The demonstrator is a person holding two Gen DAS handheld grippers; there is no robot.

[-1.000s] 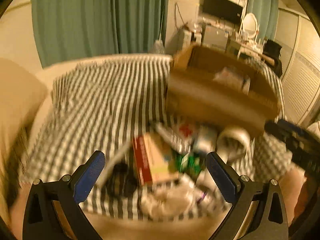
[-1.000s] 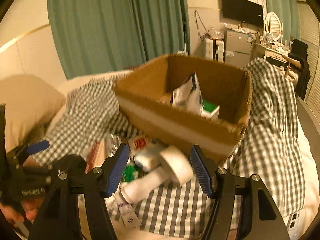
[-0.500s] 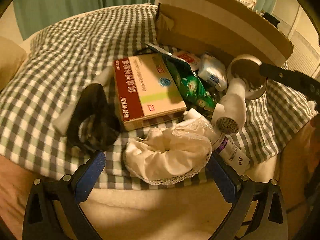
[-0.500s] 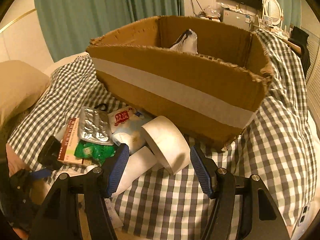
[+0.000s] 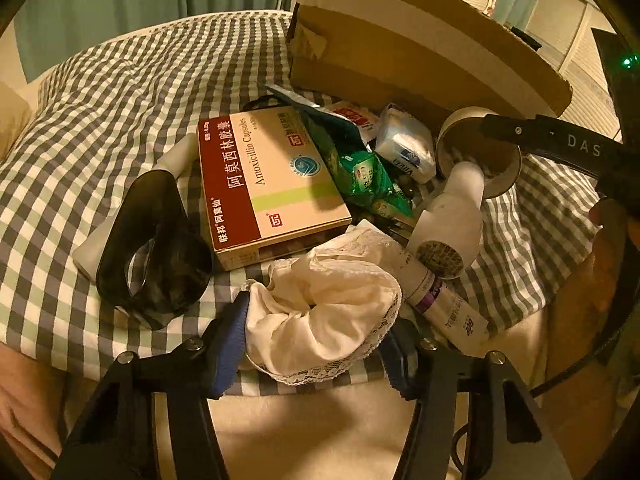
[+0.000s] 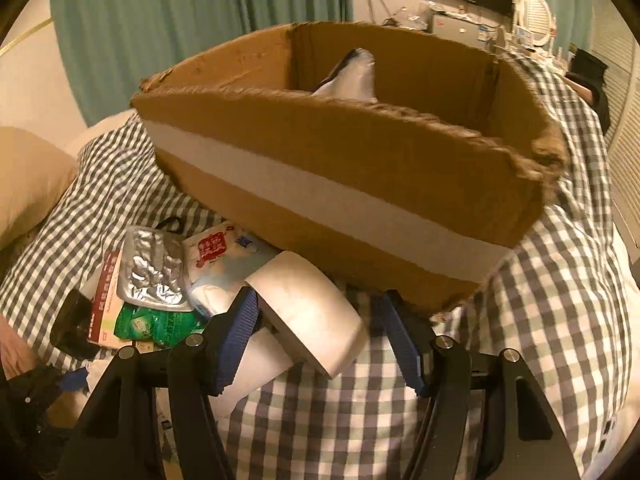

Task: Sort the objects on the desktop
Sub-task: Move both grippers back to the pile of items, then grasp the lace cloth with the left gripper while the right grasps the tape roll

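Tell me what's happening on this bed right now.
A person is sorting a pile of small items on a checked sheet, with a gripper in each hand. The left gripper is closing around a white lace cloth, its pads at the cloth's sides. The right gripper sits open around a tape roll. A cardboard box behind the pile already holds a packet. A medicine box and other bits wait.

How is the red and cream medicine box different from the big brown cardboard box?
The medicine box is small, printed red and cream, closed and lying flat; the cardboard box is much bigger, plain brown with a white tape band, open on top with a packet inside. The medicine box sits in the heap of clutter, the cardboard box behind it. Both rest on the checked cloth.
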